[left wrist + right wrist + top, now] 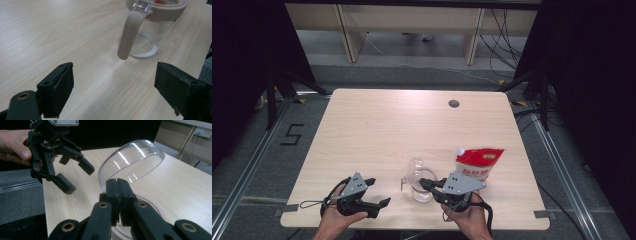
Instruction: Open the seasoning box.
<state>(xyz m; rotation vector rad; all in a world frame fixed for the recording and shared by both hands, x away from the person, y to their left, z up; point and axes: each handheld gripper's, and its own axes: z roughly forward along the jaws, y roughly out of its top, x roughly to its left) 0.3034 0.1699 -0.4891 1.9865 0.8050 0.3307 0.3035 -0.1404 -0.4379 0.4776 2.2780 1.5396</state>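
A clear jug point(422, 193) with a beige rim and handle point(128, 32) stands near the table's front edge. Its clear domed lid point(416, 168) is tipped up and open. My right gripper point(426, 184) reaches in from the right, and its jaws are shut on the lid's point(132, 160) lower edge. My left gripper point(378, 191) hovers left of the jug, open, with nothing between its jaws. In the left gripper view the left gripper point(115, 87) faces the jug's handle a short way off. The right gripper view shows the left gripper point(78, 178) beyond the lid.
A red and white spouted pouch point(478, 163) stands upright just behind and right of the jug. A small round grommet hole point(454, 103) sits at the table's far side. The table's front edge point(412, 226) lies close under both hands.
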